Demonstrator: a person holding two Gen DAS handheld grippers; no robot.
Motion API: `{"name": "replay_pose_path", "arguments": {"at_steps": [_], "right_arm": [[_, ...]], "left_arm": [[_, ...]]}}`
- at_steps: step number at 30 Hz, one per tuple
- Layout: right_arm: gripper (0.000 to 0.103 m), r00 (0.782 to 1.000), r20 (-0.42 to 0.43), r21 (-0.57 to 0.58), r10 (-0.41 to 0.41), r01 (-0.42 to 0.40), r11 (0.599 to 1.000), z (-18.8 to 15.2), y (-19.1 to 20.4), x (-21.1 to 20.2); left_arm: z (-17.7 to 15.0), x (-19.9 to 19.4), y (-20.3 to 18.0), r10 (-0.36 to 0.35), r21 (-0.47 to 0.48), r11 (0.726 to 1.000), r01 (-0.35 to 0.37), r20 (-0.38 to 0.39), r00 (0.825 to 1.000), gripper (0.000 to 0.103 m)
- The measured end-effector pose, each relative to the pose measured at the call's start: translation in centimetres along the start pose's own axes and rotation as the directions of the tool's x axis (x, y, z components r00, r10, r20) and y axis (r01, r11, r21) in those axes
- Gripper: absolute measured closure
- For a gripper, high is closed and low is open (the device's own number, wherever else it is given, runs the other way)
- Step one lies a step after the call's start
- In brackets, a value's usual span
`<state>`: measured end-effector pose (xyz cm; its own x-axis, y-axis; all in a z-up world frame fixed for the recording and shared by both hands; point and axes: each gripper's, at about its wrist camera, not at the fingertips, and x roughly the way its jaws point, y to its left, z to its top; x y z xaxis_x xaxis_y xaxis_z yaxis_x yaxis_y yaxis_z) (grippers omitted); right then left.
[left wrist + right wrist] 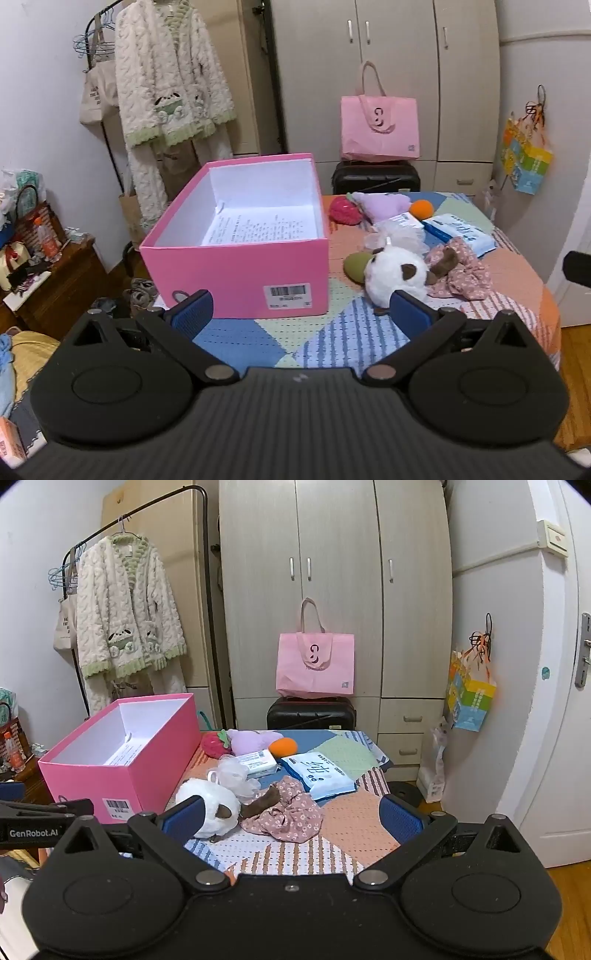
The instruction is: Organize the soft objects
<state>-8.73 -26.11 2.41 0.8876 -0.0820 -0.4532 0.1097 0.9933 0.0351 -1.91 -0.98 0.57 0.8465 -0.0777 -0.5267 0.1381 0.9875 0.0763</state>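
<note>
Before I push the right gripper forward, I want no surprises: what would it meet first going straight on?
Probably the floral pink cloth, lying straight ahead between the open right gripper fingers; the white plush toy sits just left. Depth is uncertain.

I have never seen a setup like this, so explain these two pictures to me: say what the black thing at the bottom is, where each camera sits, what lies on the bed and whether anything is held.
No robot here: a person carries a handheld black gripper in each hand, and a fisheye camera on each looks forward along its jaws. One picture is from the left gripper, the other from the right gripper. Both stand wide open and hold nothing.

On the patchwork quilt sits an open pink cardboard box with only a printed sheet inside. Beside it lie a white plush toy with brown patches, a pink floral cloth, a blue wipes packet, a red plush strawberry, a lilac plush and an orange ball.
</note>
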Motion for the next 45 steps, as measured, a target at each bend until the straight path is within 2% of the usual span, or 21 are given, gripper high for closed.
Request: {"name": "replay_pose_path", "arguments": {"at_steps": [6, 13, 23, 31, 38, 45], "right_arm": [[0.001, 1.0, 0.002, -0.004, 0.003, -0.003, 1.0, -0.3, 0.2, 0.4], [0.001, 1.0, 0.0, -0.004, 0.001, -0.001, 1.0, -0.4, 0.2, 0.5], [0.001, 1.0, -0.017, -0.006, -0.006, 0.006, 1.0, -0.6, 0.0, 0.8], [0.001, 1.0, -0.022, -0.008, -0.005, 0.005, 1.0, -0.6, 0.1, 1.0], [0.001, 0.999, -0.041, -0.013, -0.001, 0.0, 1.0, -1.0, 0.2, 1.8], [0.001, 1.0, -0.025, -0.019, -0.002, 0.001, 1.0, -1.2, 0.2, 1.5]], "left_arm": [[-0.2, 0.2, 0.0, -0.011, -0.01, 1.0, 0.011, 0.002, 1.0, 0.0], [-0.4, 1.0, 0.6, 0.021, -0.044, 0.999, -0.023, -0.043, 0.999, 0.0], [-0.6, 1.5, 1.2, 0.032, -0.057, 0.998, -0.036, -0.067, 0.997, 0.0], [-0.9, 1.5, 1.3, 0.034, -0.058, 0.998, -0.037, -0.053, 0.998, 0.0], [-1.0, 2.1, 1.5, 0.035, -0.058, 0.998, -0.039, -0.071, 0.997, 0.0], [-1.0, 2.1, 1.5, 0.033, -0.053, 0.998, -0.037, -0.069, 0.997, 0.0]]}}
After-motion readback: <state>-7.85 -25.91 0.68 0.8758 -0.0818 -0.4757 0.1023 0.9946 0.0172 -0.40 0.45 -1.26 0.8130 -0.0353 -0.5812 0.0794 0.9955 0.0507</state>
